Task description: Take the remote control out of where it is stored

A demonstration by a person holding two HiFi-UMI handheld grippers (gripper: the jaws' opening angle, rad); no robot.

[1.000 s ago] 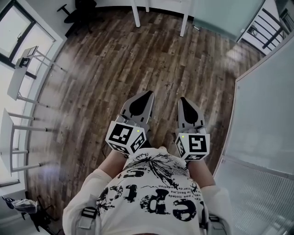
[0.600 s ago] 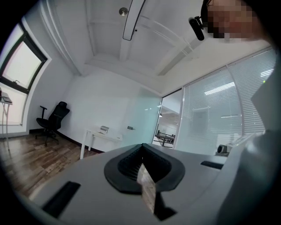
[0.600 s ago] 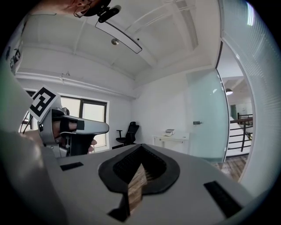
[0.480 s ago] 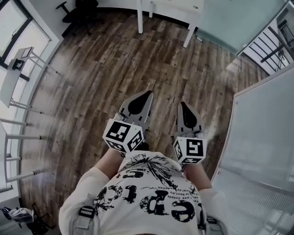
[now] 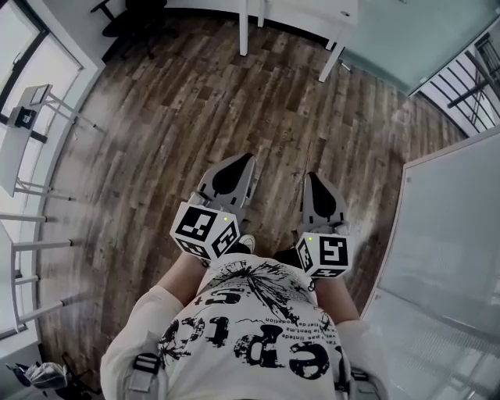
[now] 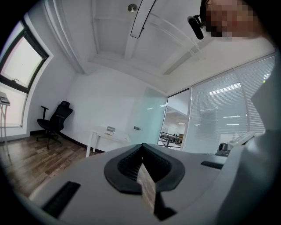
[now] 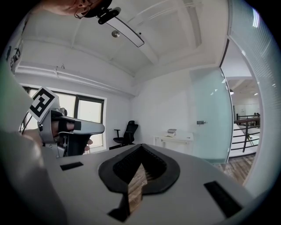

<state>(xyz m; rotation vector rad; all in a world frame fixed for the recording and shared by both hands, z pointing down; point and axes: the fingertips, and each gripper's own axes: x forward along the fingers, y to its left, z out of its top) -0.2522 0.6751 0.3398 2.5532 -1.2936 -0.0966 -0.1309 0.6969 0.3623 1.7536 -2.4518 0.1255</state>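
1. Over the wood floor (image 5: pixel 156 156), both grippers are held out before the person's chest. Neither the remote nor its storage place shows in any view, so the likeliest slip is heading to the wrong spot.
2. A desk (image 5: pixel 312 12) stands at 12 o'clock and a pale partition (image 5: pixel 453 234) runs close by at 3 o'clock. A swing that way could knock the right gripper (image 5: pixel 314 178) against the partition.
3. The left gripper (image 5: pixel 244 160) is clenched with nothing in it, and the right is likewise closed and empty. If either reaches a handle or the remote that way, it would probably bump it rather than grip it.
4. Pose: the two sit side by side, near each other but apart, both pointing to 12 o'clock and roughly level. Their marker cubes sit against the shirt (image 5: pixel 258 328), left at 11 o'clock from the chest and right at 1 o'clock.
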